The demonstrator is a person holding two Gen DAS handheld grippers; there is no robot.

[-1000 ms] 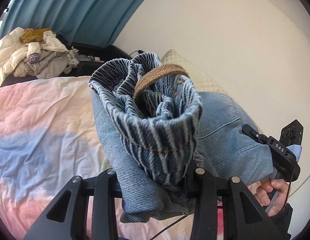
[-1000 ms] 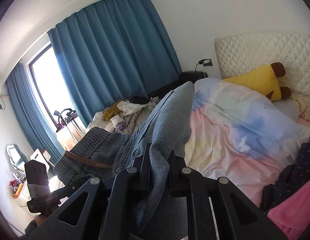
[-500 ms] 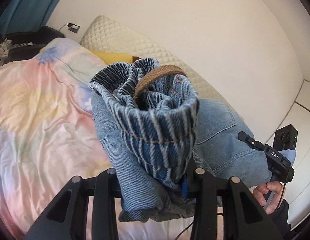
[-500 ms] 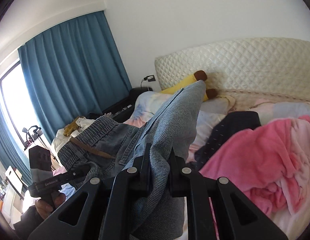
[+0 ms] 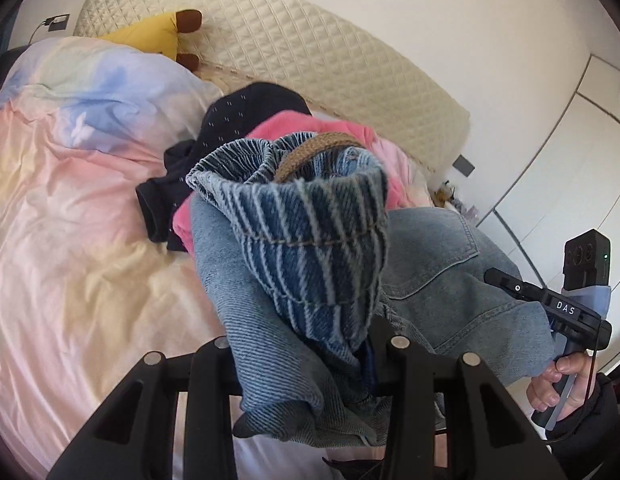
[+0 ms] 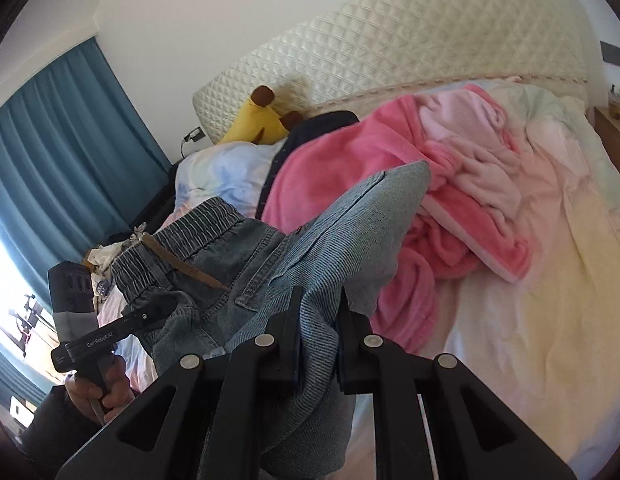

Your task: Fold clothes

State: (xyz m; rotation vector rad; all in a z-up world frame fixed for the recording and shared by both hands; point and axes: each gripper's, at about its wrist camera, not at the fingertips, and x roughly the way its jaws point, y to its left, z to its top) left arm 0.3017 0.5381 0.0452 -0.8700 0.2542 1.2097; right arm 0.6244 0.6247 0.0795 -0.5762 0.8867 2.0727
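Note:
Light blue jeans (image 5: 310, 264) with an elastic waistband and a brown belt (image 5: 310, 152) hang in the air between both grippers. My left gripper (image 5: 305, 344) is shut on the bunched waistband end. My right gripper (image 6: 318, 320) is shut on another fold of the jeans (image 6: 350, 232). Each gripper shows in the other's view, held by a hand: the right one (image 5: 566, 312) and the left one (image 6: 93, 340). A pink fleece garment (image 6: 390, 184) and a dark dotted garment (image 5: 229, 120) lie on the bed beyond the jeans.
The bed (image 5: 69, 208) has a pastel pink, yellow and blue cover and a quilted cream headboard (image 6: 390, 48). A yellow plush toy (image 6: 257, 120) leans at the headboard. Blue curtains (image 6: 49, 152) and a clothes pile (image 6: 105, 256) are at the left; white wardrobe doors (image 5: 570, 152) stand right.
Both grippers have swung round with the jeans from the curtain side toward the headboard. The pink and dark garments now lie in front. The grip on the jeans is unchanged.

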